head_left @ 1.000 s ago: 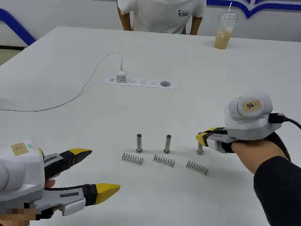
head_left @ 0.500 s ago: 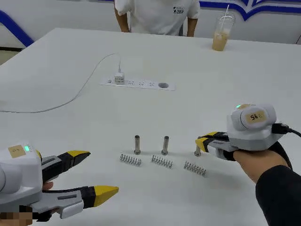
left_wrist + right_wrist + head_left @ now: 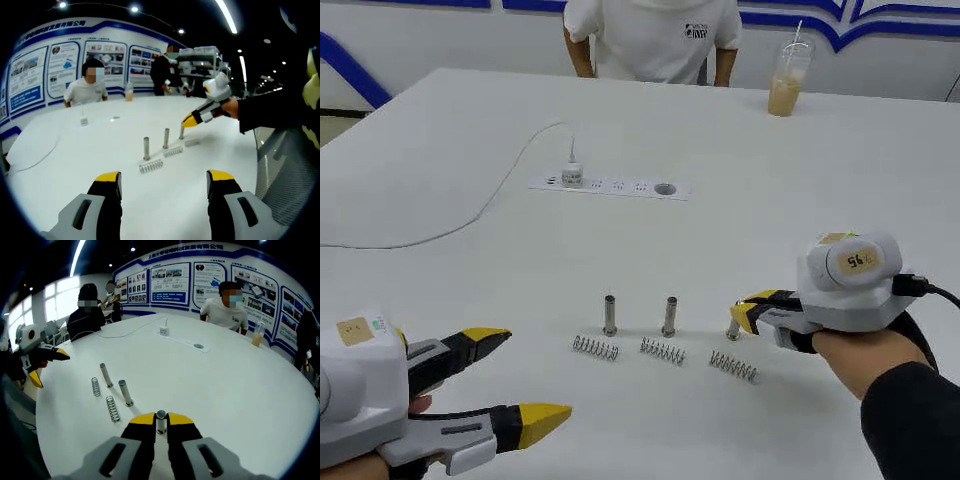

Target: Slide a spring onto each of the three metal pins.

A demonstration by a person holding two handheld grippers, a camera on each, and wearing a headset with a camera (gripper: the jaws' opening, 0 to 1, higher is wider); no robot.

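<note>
Three short metal pins stand in a row on the white table: the left pin (image 3: 609, 314), the middle pin (image 3: 669, 316) and the right pin (image 3: 733, 329). In front of each lies a spring: left (image 3: 595, 347), middle (image 3: 663, 351), right (image 3: 733, 366). My right gripper (image 3: 745, 314) has its yellow tips at the right pin. In the right gripper view its jaws stand close together with that pin (image 3: 161, 421) between them. My left gripper (image 3: 520, 378) hovers open at the near left, well short of the row, and nothing lies between its fingers (image 3: 107, 177).
A white power strip (image 3: 610, 185) with a plugged-in charger and cable lies farther back. An iced drink cup (image 3: 786, 84) stands at the far edge beside a seated person (image 3: 650, 35). More people stand around the table.
The head camera has tilted a little, so the whole picture has shifted. Both grippers, the pins and the springs hold their places.
</note>
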